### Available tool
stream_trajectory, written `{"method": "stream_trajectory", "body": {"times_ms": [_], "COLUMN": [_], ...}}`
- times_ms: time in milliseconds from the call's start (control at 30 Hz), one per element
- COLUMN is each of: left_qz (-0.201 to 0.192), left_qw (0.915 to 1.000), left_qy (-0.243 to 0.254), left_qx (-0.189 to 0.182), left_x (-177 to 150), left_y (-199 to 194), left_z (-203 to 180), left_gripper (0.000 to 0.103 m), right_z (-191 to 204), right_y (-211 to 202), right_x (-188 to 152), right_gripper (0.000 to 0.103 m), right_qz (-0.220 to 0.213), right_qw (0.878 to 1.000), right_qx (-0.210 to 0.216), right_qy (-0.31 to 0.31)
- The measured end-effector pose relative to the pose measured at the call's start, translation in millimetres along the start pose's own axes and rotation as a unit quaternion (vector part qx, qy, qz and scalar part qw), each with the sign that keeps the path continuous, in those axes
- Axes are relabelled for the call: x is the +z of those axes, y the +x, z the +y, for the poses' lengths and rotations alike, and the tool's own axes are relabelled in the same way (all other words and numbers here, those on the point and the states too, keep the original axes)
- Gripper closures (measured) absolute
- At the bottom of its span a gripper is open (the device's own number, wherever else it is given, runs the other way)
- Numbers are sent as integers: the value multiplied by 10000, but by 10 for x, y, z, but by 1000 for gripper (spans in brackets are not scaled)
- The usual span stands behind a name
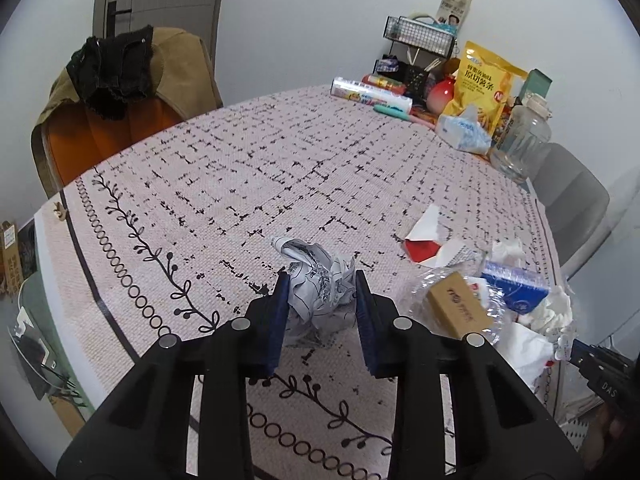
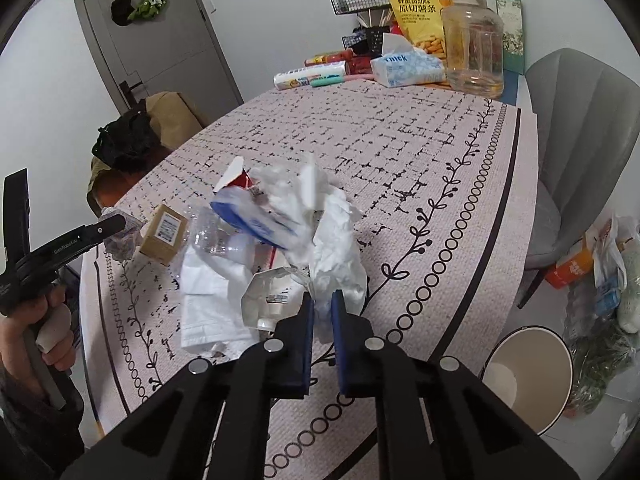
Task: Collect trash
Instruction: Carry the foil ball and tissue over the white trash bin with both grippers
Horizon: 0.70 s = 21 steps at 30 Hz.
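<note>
Both tongs (image 1: 321, 280) (image 2: 322, 298) clamping paper, mid-table (image 1: 280, 152).

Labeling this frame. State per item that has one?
left claw: jaws around crumpled printed paper
right claw: shut on white tissue
trash bin: open, on floor, looks empty
clear jar: upright, lidded, empty
tissue pack: open, sheet sticking out
</note>
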<state>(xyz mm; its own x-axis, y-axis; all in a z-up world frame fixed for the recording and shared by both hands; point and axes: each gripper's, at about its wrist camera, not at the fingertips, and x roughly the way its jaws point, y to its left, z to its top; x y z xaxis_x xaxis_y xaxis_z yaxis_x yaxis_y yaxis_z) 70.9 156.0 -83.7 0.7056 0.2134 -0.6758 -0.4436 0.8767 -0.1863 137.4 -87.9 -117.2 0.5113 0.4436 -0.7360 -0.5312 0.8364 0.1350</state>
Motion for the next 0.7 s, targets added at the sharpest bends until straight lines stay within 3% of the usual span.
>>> {"method": "stream_trajectory", "body": {"times_ms": [433, 700], "left_qz": [-452, -632], "left_qw": [9987, 9957], "left_qy": [159, 448], "left_qx": [-197, -517], "left_x": [-4, 64], "left_y": [-477, -640], "left_z": [-243, -626], "left_gripper": [72, 72], "right_z": [128, 7], "right_y": [-425, -584], "right_x": [30, 63], "right_gripper": [95, 95], "right_qz": [-476, -680], "right_qw": [9986, 9975], "right_qx": [218, 209], "right_qy": [-78, 13]}}
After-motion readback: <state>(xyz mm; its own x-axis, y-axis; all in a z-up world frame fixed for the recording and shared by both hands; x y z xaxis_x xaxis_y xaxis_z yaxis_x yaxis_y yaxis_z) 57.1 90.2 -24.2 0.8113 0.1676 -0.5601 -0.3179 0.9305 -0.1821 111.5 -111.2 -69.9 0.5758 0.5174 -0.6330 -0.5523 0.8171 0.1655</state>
